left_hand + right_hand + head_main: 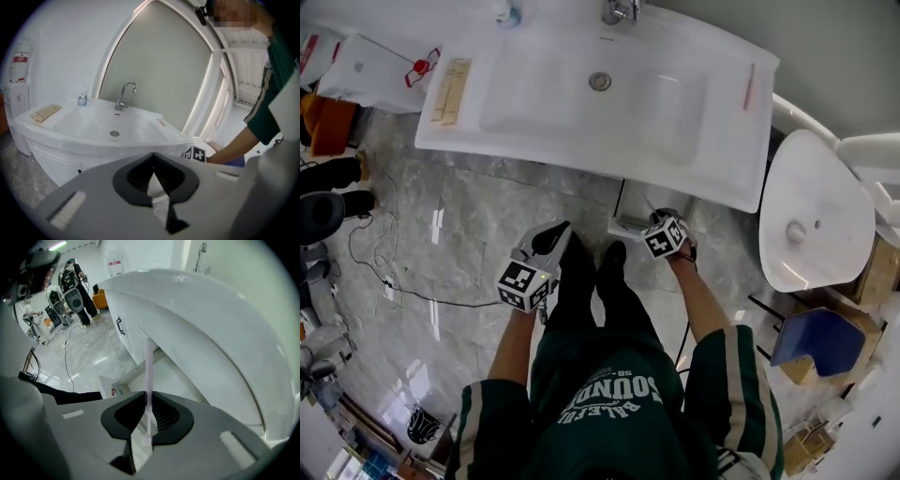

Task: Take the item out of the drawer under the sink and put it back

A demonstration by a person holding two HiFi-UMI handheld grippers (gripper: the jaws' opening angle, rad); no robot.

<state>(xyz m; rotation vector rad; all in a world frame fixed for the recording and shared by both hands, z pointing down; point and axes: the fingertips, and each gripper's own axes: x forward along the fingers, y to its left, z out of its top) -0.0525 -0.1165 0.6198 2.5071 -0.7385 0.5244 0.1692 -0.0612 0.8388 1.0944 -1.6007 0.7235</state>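
Lilac stick (148, 366), thin and pale, sits pinched between the jaws of my right tongs (148, 398). Its long end runs straight out ahead of them and its short end, a little wider, pokes back behind the pads. The jaws are drawn narrow on it, with only the stick's thickness between them. Just beyond the stick, the white drawer (628, 225) stands pulled out from under the sink (534, 103). In the right gripper view the stick is lined up in front of the drawer's opening, but I cannot tell whether its tip touches anything inside. A dark handle (119, 326) shows on the cabinet front beside the drawer.

My left tongs (153, 158) hold nothing. Their jaws meet at the tips, and they hang in the air near my left leg, well away from the drawer and pointing up towards the sink. From there I see the chrome faucet (125, 94) at the back of the basin, a small bottle (83, 97) beside it, and a pale slatted piece (45, 112) lying on the counter at the sink's left end. A thin pink strip (750, 86) lies on the sink's right end.

The floor (469, 244) is grey marble, with a dark cable (394, 277) trailing across it on my left. A white rounded fixture (816, 211) stands to my right.
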